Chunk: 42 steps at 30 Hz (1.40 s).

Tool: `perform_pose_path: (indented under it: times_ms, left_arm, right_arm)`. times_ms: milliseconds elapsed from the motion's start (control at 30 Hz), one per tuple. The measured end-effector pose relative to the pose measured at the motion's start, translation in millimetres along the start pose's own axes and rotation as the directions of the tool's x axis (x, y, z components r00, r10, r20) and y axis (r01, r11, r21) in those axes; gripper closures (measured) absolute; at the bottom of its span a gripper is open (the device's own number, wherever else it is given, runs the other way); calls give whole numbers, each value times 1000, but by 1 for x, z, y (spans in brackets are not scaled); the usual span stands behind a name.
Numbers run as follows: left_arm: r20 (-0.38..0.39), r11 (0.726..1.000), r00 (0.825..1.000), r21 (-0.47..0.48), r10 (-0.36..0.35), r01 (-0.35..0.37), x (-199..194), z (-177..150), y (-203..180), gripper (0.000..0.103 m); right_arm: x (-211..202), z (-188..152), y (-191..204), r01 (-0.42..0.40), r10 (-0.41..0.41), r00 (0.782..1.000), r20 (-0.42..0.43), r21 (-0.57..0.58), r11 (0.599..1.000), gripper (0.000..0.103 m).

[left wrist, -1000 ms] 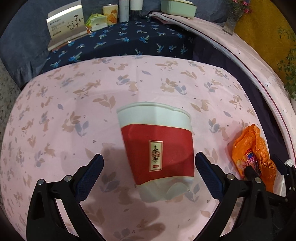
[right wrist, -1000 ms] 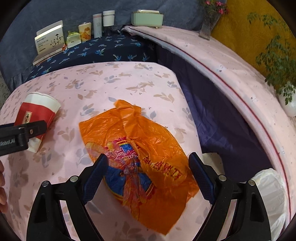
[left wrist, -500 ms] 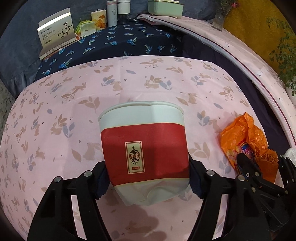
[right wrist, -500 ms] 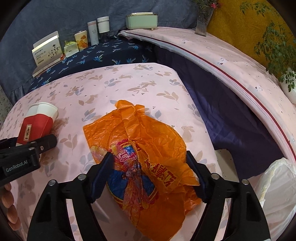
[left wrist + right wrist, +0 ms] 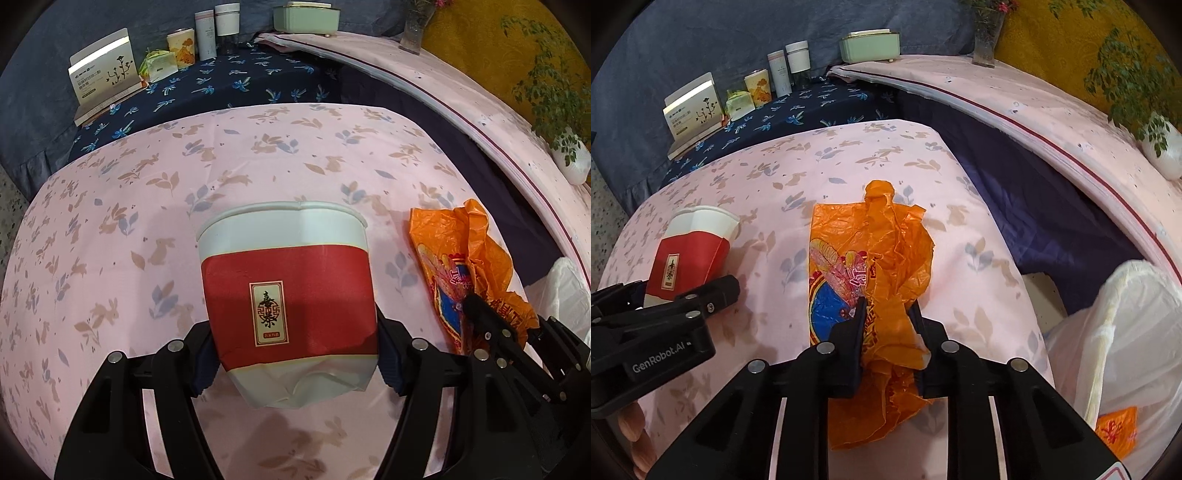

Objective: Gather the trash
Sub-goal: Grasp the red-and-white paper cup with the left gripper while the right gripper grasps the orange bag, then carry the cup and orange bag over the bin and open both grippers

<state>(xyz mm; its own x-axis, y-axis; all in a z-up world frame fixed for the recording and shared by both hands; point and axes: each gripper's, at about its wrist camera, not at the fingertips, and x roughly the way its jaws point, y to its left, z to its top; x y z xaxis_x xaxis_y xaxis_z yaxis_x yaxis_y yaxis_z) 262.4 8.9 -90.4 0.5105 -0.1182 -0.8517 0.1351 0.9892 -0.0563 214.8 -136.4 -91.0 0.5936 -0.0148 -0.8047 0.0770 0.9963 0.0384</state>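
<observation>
On the pink bedspread [image 5: 110, 221] in the left wrist view, the paper cup [image 5: 288, 299], lying on its side, is being pinched by the left gripper [image 5: 291, 356]; its thin wall could be crushed and slip out. Seen from the right wrist, the right gripper [image 5: 886, 325] is closing on the orange plastic bag [image 5: 882, 266]; slick film may be pulled free before the lined bin [image 5: 1126, 332] nearby.
</observation>
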Motion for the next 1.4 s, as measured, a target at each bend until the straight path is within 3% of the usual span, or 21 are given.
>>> perform_pose_path:
  times_ms: [533, 933, 1400]
  left_arm:
    - [32, 996, 997, 58, -74, 73, -52, -34, -52, 37]
    - [52, 983, 990, 136, -133, 125, -86, -51, -100, 37]
    - [60, 947, 979, 271, -194, 171, -109, -70, -163, 37]
  right_arm:
    - [-76, -43, -47, -7, -5, 997, 73, 157, 988, 86]
    - [-134, -66, -93, 69, -99, 988, 115, 242, 968, 86]
    - [-165, -98, -149, 125, -183, 974, 134, 356, 926, 86]
